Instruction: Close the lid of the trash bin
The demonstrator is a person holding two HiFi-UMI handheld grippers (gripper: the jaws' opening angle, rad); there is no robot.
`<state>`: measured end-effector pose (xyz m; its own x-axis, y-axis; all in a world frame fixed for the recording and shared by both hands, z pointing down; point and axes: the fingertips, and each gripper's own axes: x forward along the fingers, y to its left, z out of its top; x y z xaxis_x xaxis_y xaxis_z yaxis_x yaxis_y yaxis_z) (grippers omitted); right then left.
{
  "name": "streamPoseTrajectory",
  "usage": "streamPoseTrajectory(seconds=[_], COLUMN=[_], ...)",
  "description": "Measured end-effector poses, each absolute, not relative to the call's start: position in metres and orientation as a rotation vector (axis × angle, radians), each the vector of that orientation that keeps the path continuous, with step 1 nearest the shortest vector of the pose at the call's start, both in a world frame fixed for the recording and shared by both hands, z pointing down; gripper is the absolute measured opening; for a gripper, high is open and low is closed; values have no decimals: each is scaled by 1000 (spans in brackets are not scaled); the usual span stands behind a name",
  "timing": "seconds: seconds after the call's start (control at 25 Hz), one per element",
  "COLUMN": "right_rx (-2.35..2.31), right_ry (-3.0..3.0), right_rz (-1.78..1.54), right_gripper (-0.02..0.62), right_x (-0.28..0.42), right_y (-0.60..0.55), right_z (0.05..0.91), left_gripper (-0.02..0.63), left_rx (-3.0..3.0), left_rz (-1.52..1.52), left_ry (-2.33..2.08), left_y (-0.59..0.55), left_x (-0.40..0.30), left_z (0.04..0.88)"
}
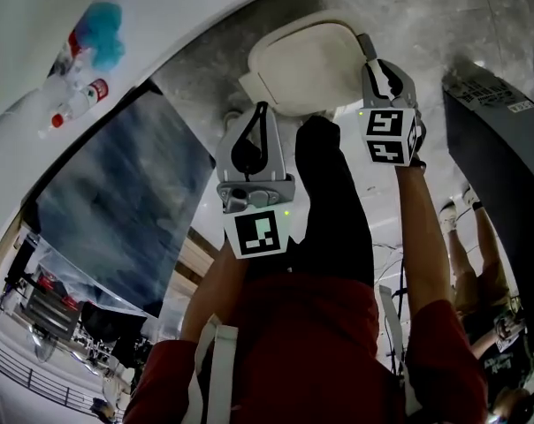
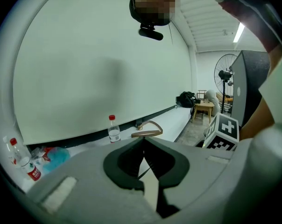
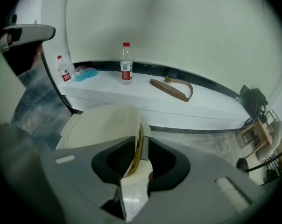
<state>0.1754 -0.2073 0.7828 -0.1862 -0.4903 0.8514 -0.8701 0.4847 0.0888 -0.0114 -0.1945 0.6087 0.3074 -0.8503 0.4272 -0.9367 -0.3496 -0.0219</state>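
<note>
- Gripping: my right gripper, jaws clamped on the rim of the cream lid.
- Lid: directly below me, near the white platform.
- My left gripper: jaws together, empty.

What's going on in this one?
A person stands over a trash bin with a gripper in each hand. The right gripper is clamped on the right edge of the cream bin lid, with the rim pinched between its jaws. The left gripper hangs just left of the lid, with its jaws together and nothing in them. From these views I cannot tell whether the lid is fully down yet.
</note>
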Motion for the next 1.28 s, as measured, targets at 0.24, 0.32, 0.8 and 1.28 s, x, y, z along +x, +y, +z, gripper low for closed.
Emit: streamPoseTrajectory(seconds=[0.24,0.32,0.8,1.28], right_rx=[1112,1095,1014,994], right_ry=[-1813,-1808,-1785,-1795], right_rz=[569,573,600,633], right_gripper=[87,86,95,133], right_x=[186,188,189,188], right_y=[-212,-213,-215,-210], right_z=[818,829,865,856], left_gripper=[6,6,6,6], left_rx=[2330,2329,2306,2276], left_rz=[557,572,603,592], left_ry=[-1633,-1626,-1628,-1686], left_y=[-202,-203,-205,-203], left_x=[-1,2,6,9], left_z=[628,634,648,630])
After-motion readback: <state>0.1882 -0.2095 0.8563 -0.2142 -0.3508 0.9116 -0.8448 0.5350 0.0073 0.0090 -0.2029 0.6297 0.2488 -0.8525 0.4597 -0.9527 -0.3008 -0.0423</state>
